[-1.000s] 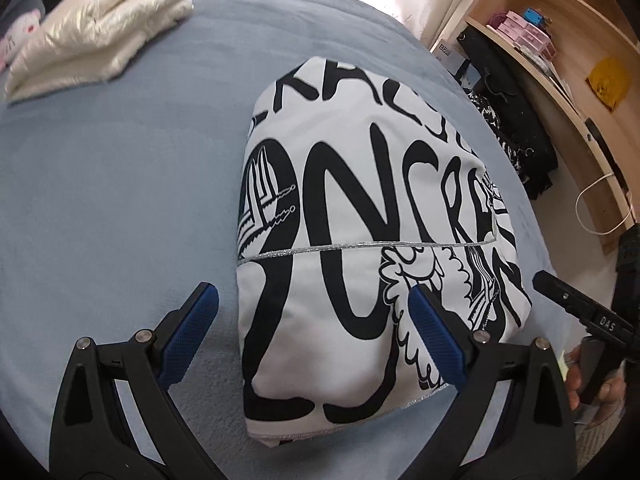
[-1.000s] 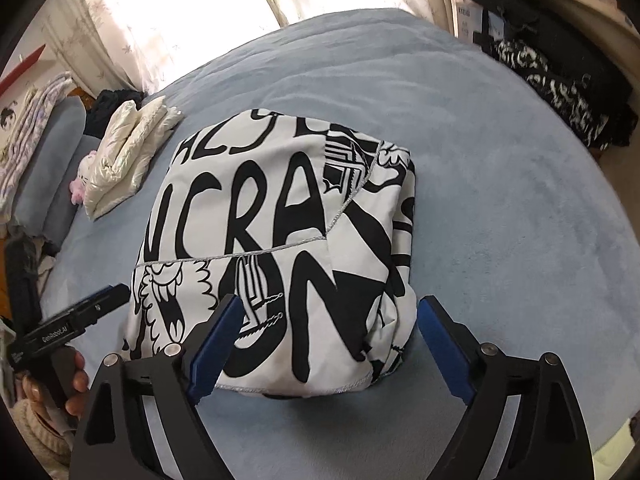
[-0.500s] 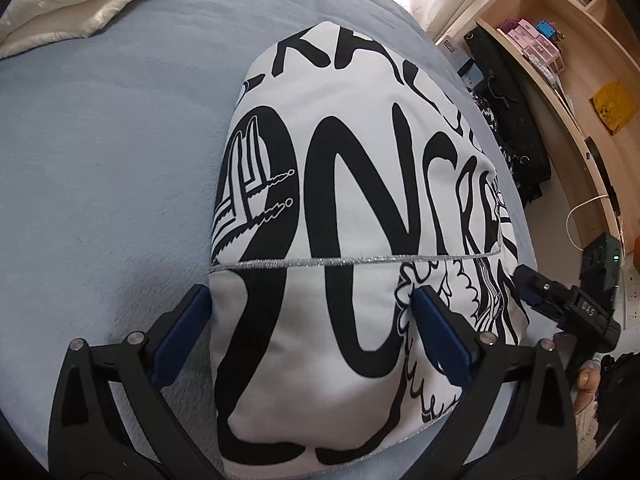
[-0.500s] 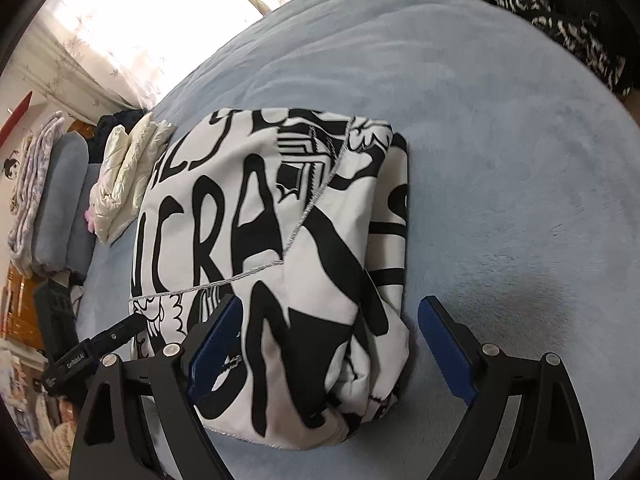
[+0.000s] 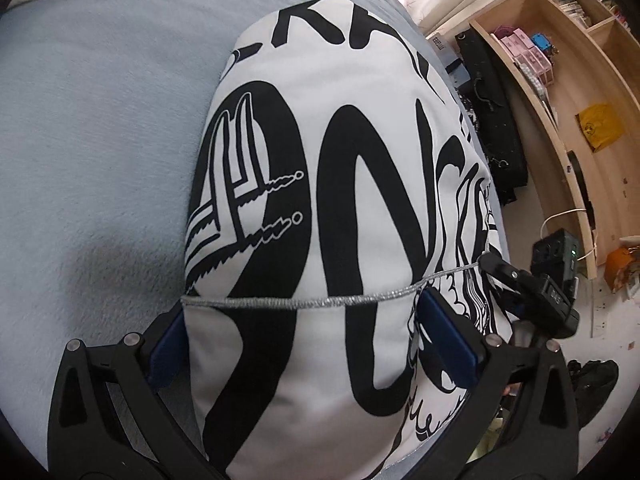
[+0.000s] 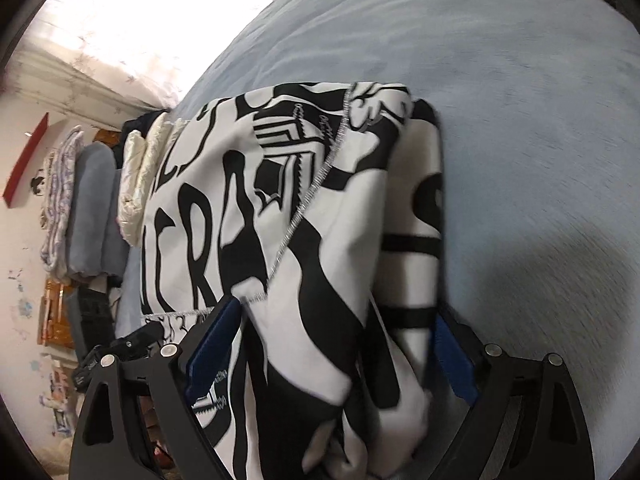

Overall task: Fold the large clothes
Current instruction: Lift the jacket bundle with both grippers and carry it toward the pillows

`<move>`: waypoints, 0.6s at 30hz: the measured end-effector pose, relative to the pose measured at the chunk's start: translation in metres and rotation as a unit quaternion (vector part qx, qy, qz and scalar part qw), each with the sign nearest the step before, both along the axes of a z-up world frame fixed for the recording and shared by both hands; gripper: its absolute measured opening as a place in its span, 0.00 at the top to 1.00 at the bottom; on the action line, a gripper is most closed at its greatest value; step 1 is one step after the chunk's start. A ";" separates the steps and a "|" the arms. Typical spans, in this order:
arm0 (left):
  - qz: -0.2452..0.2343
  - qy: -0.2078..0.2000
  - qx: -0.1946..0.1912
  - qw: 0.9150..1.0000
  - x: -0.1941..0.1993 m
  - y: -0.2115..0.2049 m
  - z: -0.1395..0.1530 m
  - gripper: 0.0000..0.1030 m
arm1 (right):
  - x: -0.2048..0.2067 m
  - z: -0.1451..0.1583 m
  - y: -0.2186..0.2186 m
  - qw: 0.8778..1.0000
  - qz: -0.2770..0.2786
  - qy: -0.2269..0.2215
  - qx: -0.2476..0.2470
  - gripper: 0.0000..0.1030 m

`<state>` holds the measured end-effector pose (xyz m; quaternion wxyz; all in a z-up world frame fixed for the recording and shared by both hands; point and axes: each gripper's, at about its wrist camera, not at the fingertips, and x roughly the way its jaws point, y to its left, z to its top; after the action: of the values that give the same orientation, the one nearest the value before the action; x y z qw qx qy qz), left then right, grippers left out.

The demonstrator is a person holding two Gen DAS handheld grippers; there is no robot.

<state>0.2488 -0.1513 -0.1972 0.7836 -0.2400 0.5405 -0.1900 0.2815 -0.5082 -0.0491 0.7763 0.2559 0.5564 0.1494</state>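
A folded black-and-white printed garment (image 5: pixel 320 216) lay in a thick bundle on a grey-blue bed (image 5: pixel 92 128), its silver-stitched hem (image 5: pixel 304 303) running across the top layer. The left gripper (image 5: pixel 308 344) straddled the near end of the bundle, jaws spread wide with the cloth between them and no sign of pinching. The right gripper (image 6: pixel 332 356) stood likewise over the adjoining corner, jaws apart around the stacked layers (this view was blurred, so contact could not be confirmed). A cream quilted item (image 6: pixel 140 184) lay beyond the garment on the bed, and wooden shelves (image 5: pixel 568 92) lined the wall beside it. The risk from here appeared to be a partial grab: jaws closing on only the upper layers could peel them away and undo the fold, or the slack bundle could sag and spill open if lifted unevenly.
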 end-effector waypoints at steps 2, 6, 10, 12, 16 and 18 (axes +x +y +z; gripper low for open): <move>-0.005 0.004 -0.013 1.000 0.006 0.000 -0.006 0.00 | 0.011 -0.004 0.002 1.000 0.005 -0.003 0.001 0.09; -0.007 0.012 -0.021 1.000 0.019 -0.005 -0.014 0.00 | 0.027 -0.011 0.008 1.000 0.012 -0.013 -0.008 0.09; 0.002 0.020 -0.010 1.000 0.031 -0.014 -0.016 0.00 | 0.033 -0.011 0.015 0.999 0.023 -0.028 -0.017 0.23; 0.006 0.020 0.000 1.000 0.033 -0.019 -0.015 0.01 | 0.033 -0.008 0.020 0.999 0.026 -0.034 -0.021 0.37; 0.009 -0.012 0.035 0.999 0.031 -0.032 0.002 0.13 | 0.023 0.009 0.034 0.997 0.029 -0.054 -0.044 0.54; 0.003 -0.031 0.050 0.998 0.030 -0.036 0.012 0.21 | 0.019 0.020 0.044 0.995 0.032 -0.070 -0.058 0.64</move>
<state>0.2790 -0.1872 -0.1854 0.8115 -0.1961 0.5243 -0.1678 0.3009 -0.4646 -0.0290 0.8217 0.1817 0.5161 0.1597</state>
